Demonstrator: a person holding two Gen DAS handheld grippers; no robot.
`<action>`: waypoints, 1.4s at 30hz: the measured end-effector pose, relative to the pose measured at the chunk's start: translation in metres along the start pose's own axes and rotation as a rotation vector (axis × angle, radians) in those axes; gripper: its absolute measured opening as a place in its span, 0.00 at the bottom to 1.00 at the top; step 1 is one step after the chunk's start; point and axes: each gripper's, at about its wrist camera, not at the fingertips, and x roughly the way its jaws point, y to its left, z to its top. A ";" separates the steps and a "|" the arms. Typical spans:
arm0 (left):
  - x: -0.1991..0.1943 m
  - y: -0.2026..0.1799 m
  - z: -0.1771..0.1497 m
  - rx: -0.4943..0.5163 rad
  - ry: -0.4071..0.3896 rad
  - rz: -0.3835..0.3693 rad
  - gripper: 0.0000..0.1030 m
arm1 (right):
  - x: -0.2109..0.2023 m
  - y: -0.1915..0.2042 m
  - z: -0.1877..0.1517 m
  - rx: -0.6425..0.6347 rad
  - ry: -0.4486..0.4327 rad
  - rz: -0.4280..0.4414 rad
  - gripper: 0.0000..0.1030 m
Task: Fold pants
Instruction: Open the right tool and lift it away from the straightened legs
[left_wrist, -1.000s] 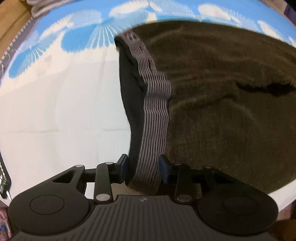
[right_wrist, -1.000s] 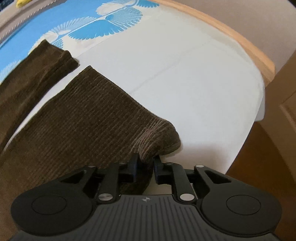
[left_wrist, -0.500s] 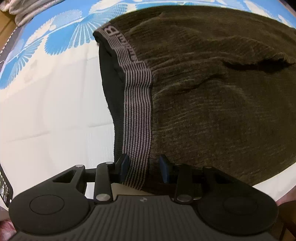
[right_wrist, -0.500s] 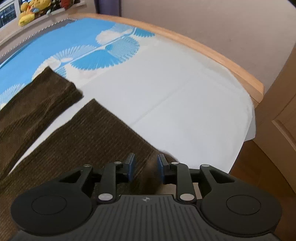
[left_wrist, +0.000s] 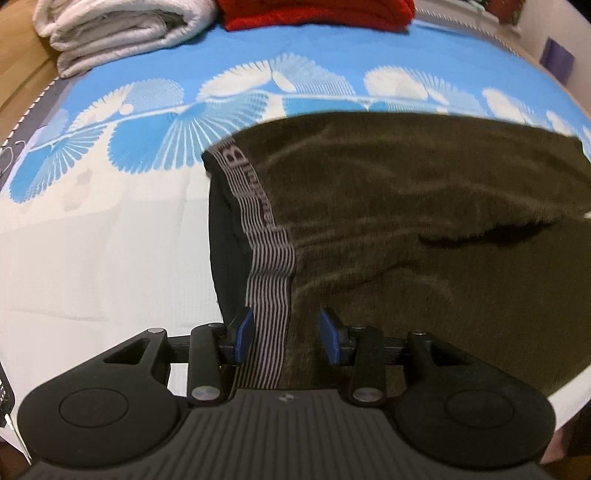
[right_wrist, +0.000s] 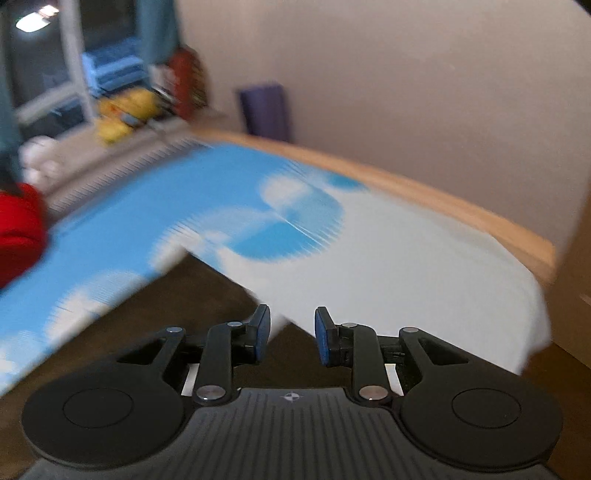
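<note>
1. Left claw (left_wrist: 286, 339) is sitting with its blue pads apart, the striped waistband (left_wrist: 271, 273) running up between them; one pad looks like it's brushing the elastic, the other is clear of the fabric, so I'd call it a loose straddle, not a pinch (those jaws have just been opening a touch).
2. Right claw (right_wrist: 291, 334) is also gaping, jaws having just opened, with nothing pinched; a brown pant leg (right_wrist: 207, 299) is lying just under and ahead-left of it.
3. Pants (left_wrist: 424, 229) are lying flat on the bed (left_wrist: 92, 258), long axis running from the waistband off to the right, toward the leg end.
4. I'm guessing the left one is best placed for any waist-end grab.
5. Folded white blanket (left_wrist: 122, 33) and a red thing (left_wrist: 317, 13) are sitting at the far edge, well apart, not blocking anything.
</note>
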 end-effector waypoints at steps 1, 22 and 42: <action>-0.001 -0.002 0.002 -0.005 -0.006 0.004 0.43 | -0.009 0.011 0.004 -0.015 -0.019 0.032 0.27; -0.015 -0.003 0.022 -0.068 -0.160 0.119 0.43 | -0.058 0.163 -0.042 -0.409 -0.055 0.403 0.48; -0.015 -0.035 0.041 -0.049 -0.182 0.024 0.32 | -0.056 0.159 -0.048 -0.374 -0.064 0.360 0.48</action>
